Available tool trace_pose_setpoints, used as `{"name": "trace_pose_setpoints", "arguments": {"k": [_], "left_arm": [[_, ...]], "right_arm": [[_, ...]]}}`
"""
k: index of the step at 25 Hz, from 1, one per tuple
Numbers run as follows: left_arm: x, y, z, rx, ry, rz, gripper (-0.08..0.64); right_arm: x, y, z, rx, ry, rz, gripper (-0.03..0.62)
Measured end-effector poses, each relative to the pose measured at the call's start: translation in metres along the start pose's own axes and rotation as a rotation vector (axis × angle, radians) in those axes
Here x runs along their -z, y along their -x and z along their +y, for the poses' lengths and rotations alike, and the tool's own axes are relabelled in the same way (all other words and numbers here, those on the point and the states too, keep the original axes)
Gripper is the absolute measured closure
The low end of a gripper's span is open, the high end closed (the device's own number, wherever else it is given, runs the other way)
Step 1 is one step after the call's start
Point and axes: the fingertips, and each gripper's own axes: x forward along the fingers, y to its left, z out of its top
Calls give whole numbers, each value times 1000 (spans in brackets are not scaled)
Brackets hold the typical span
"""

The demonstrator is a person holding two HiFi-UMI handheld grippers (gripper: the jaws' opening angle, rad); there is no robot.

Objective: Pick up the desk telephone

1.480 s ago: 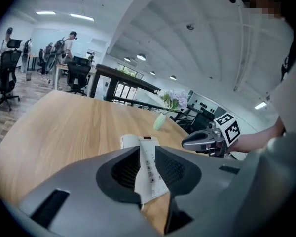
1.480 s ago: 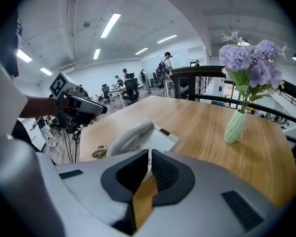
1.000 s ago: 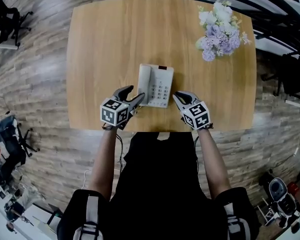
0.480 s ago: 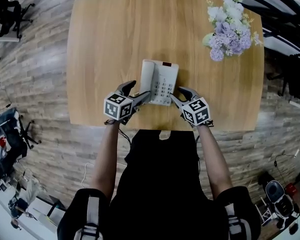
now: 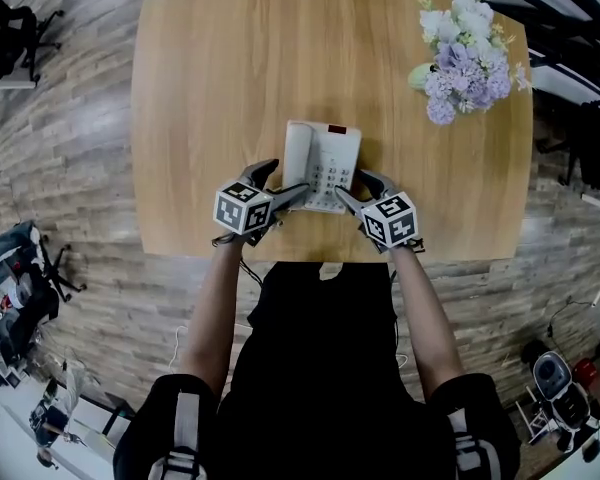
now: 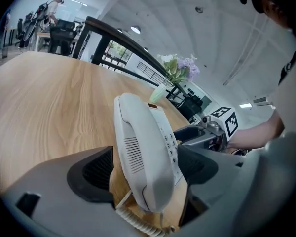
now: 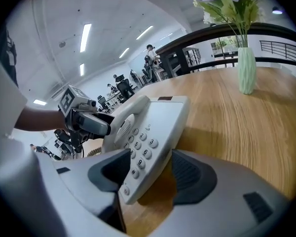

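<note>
A white desk telephone [image 5: 322,166] with its handset on the left lies flat on the wooden table [image 5: 210,98], near the front edge. My left gripper [image 5: 285,182] straddles the phone's near left corner; its jaws are opening. In the left gripper view the handset [image 6: 143,152] sits between the two dark pads [image 6: 96,171] with wood showing beside it. My right gripper [image 5: 354,185] straddles the near right corner, jaws also opening. In the right gripper view the keypad corner [image 7: 138,157] lies between the pads [image 7: 193,174], not squeezed.
A pale green vase of purple and white flowers [image 5: 460,53] stands at the table's far right. The coiled cord [image 6: 138,222] trails off the phone's near end. The table's front edge [image 5: 310,260] runs just behind both grippers. Office chairs stand on the floor around.
Both grippers moved forward and down onto the phone's near corners. The right jaws went from shut to wide; the left jaws spread further.
</note>
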Motion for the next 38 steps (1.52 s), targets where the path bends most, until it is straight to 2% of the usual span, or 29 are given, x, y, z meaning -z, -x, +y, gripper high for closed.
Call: {"name": "trace_pose_setpoints", "arguments": {"k": [4,8,16,23,25,30,38], "left_arm": [[5,-8,2,43,22,25,173],[8,-23,1,91,11,75,173],[11,-30,2,159,24,144,156],[11,-33,1,146,29,157,155],[10,-34,1,139,31,153,155],[6,-37,1,131,57,81,155],[7,-36,1,115,75,66,155]], "right_arm": [[0,-5,-2,-6,-48,-12,328],[0,-9,-2,-24,-101,-21,327],[3,-18,-4,-19,-161,-9,322],[8,-22,-7,-82,-277,-18,322],[7,-22,-9,-87,-284,-19,322],[7,-22,-9,-66,-295,-50,322],[8,-21,-10,-62,-307,-55,322]]}}
